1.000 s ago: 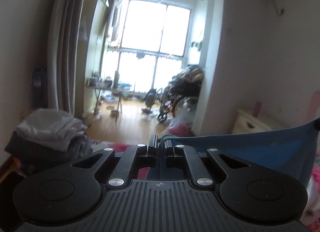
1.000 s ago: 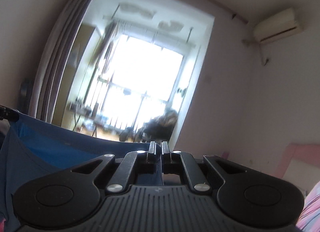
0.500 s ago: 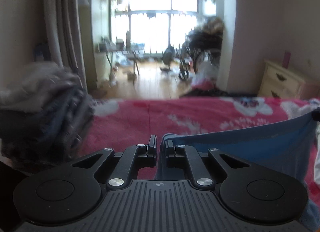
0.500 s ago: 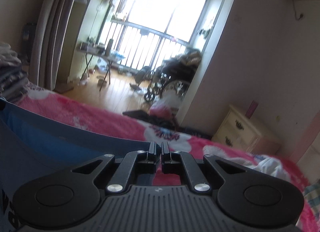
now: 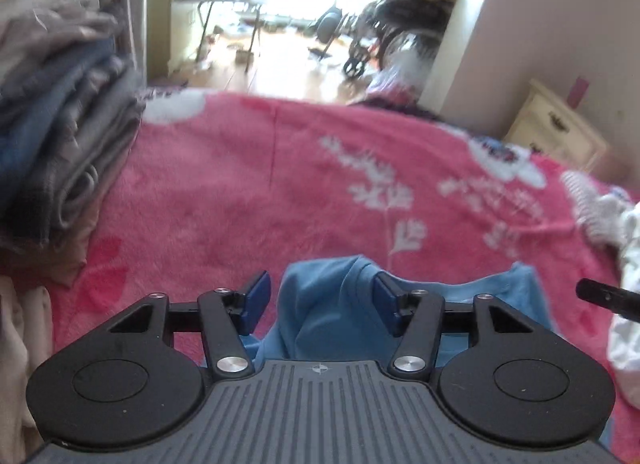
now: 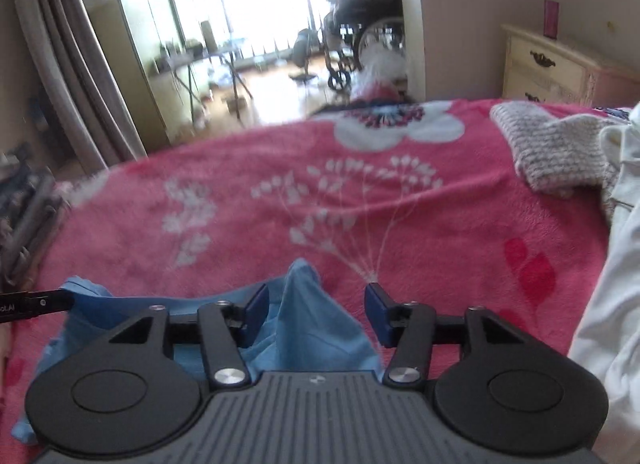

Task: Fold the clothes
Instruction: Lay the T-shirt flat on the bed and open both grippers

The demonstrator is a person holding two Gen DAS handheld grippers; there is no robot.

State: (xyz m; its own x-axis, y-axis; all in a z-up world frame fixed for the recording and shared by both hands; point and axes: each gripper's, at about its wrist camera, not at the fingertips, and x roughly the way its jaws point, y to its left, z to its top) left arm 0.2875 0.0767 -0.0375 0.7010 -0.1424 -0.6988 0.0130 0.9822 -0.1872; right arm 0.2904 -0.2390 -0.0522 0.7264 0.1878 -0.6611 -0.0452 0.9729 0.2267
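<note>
**Both grippers spread wide over a blue garment on the pink blanket**

Left wrist view: the left gripper [image 5: 322, 300] is held low and nearly level over the bed, its two blue-padded fingers [image 5: 256, 298] spread wide and holding nothing. Between them a corner of the blue garment [image 5: 328, 312] rises in a soft, crumpled peak (thin, smooth knit cloth) and lies slack on the pink blanket [image 5: 248, 192], a fleecy cover printed with white flowers and sprigs. At the left stands a stack of folded clothes [image 5: 60, 116] in grey and blue. At the far right a black tip of the right gripper [image 5: 604, 296] pokes in, beside a heap of white cloth [image 5: 628, 256]. Behind are a cream nightstand [image 5: 556, 132] and a bright window.

Right wrist view: the right gripper [image 6: 316, 304] sits in the same low pose, fingers [image 6: 378, 310] parted and empty, with another peak of the blue garment [image 6: 312, 312] standing between them on the pink blanket [image 6: 280, 200]. A grey knitted piece [image 6: 556, 152], coarse and ribbed, lies at the right beside a white garment [image 6: 612, 296]. The cream nightstand [image 6: 548, 64], a grey curtain [image 6: 76, 64] and a wheelchair [image 6: 360, 36] stand beyond the bed.
</note>
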